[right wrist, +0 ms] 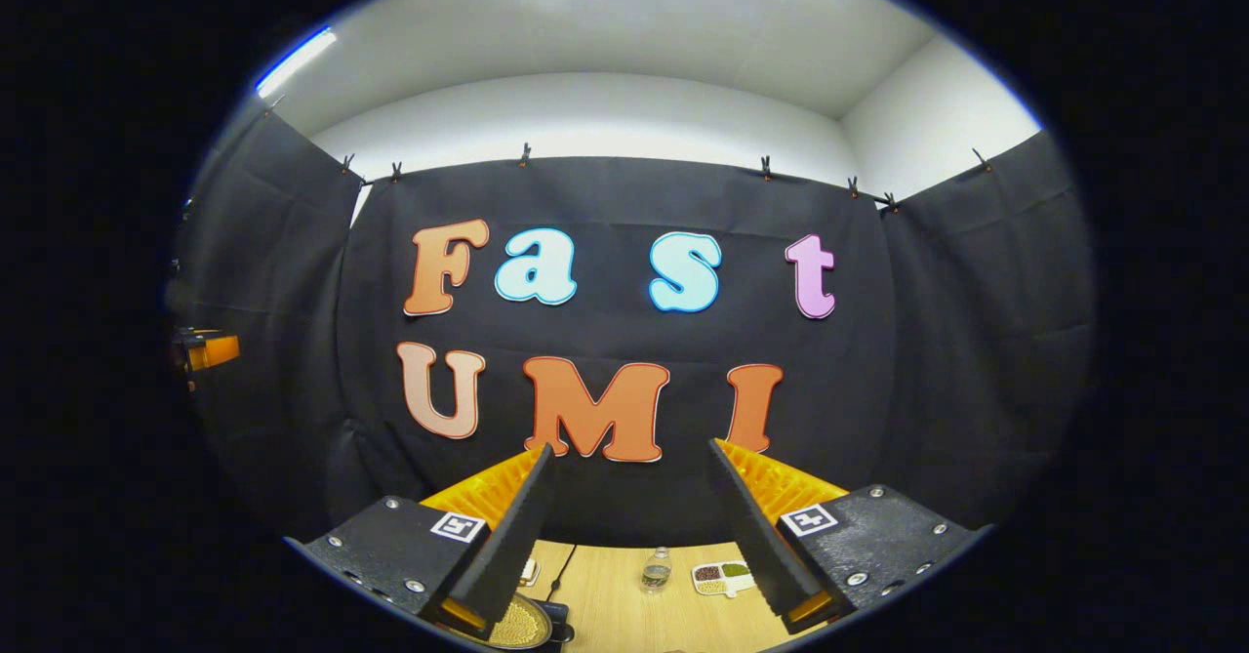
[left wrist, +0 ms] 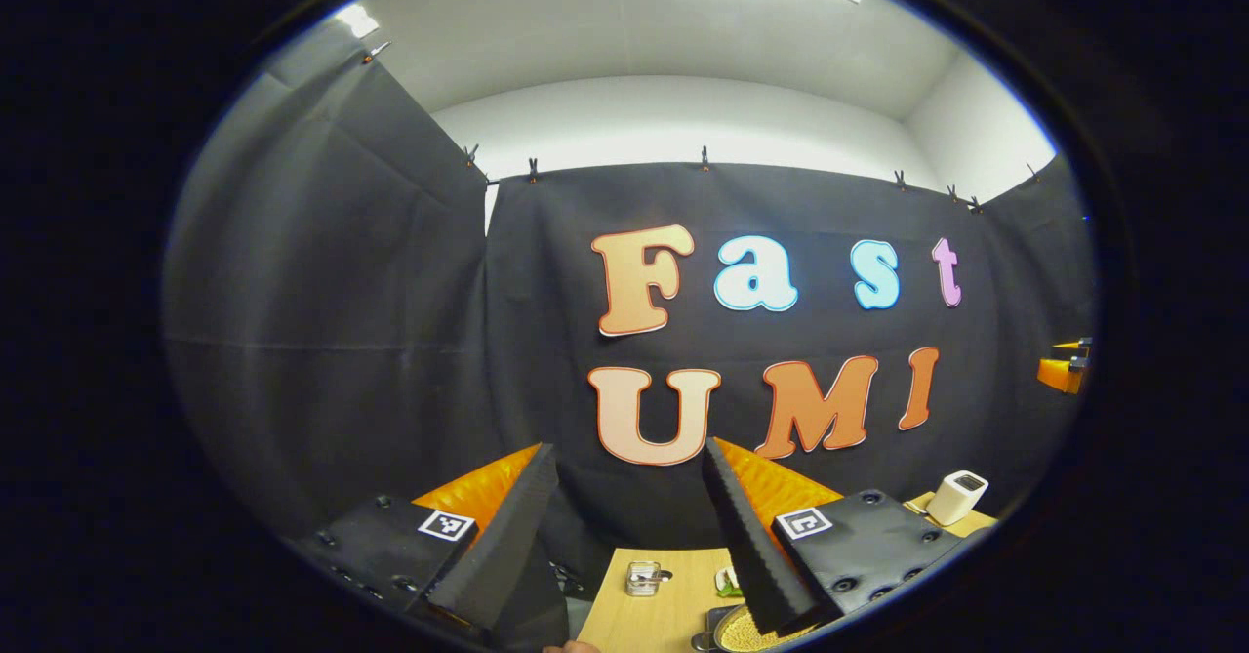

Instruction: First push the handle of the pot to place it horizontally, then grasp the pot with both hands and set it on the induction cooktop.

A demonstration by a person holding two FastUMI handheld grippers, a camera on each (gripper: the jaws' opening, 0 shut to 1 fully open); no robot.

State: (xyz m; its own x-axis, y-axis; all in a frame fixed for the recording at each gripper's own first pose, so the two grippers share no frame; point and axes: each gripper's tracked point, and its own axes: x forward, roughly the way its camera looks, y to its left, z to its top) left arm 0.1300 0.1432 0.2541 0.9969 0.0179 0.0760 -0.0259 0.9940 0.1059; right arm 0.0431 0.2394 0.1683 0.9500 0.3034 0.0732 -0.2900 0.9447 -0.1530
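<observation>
Left gripper (left wrist: 629, 458) jaws spread, holding nothing, raised above the table (left wrist: 664, 614), pot (left wrist: 751, 633) under its right finger, jar (left wrist: 642, 578) and white box (left wrist: 956, 497) beyond, right gripper (right wrist: 629, 458) likewise spread, pot (right wrist: 522, 624) at its left finger, bottle (right wrist: 657, 570) and tray (right wrist: 722, 577) ahead.

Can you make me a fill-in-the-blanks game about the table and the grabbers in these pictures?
1. Both the left gripper and the right gripper are held ____.
2. The table is made of ____.
3. The pot holds small ____ grains.
4. The white container stands on the ____.

Answers: open; wood; yellow; table
</observation>
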